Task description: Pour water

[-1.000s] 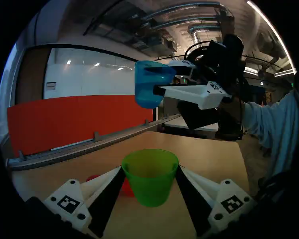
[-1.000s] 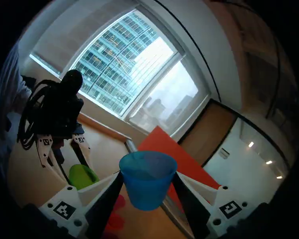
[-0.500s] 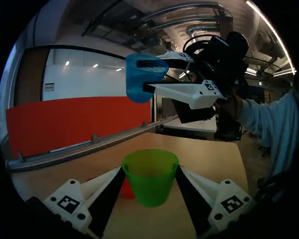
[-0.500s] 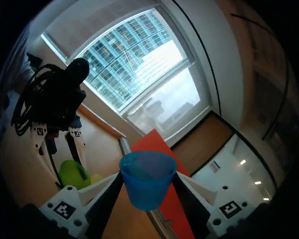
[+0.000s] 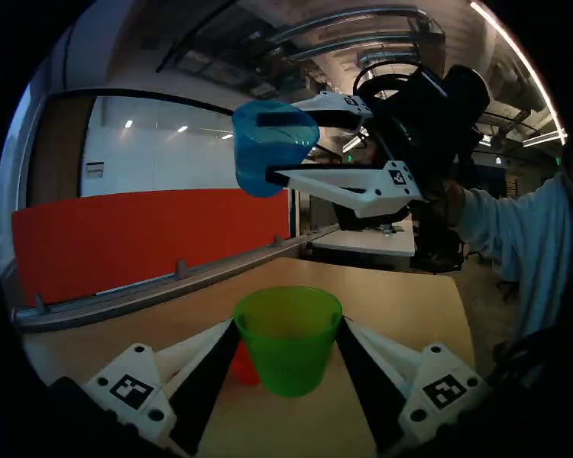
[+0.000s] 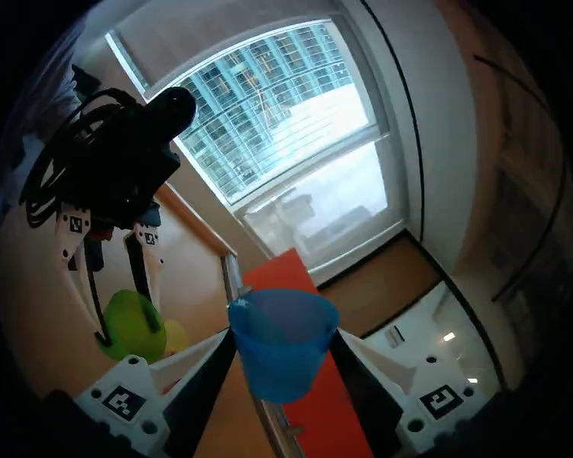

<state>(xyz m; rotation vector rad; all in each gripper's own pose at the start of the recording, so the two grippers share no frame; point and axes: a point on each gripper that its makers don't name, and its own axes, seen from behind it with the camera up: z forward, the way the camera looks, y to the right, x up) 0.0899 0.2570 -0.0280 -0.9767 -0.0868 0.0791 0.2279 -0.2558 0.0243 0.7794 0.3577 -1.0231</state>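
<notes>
In the left gripper view my left gripper is shut on a green cup, held upright just above the wooden table. Above it, the right gripper holds a blue cup tipped on its side, high over the green one. In the right gripper view my right gripper is shut on the blue cup, and the scene is strongly rolled. The left gripper with the green cup shows at the left there. A red cup stands behind the green one.
An orange partition with a metal rail runs along the table's far edge. A person's sleeve reaches in from the right. A yellow object sits beside the green cup. A large window lies beyond.
The right gripper has rolled further, tipping the blue cup more onto its side and shifting it slightly left. The left gripper and green cup have stayed put.
</notes>
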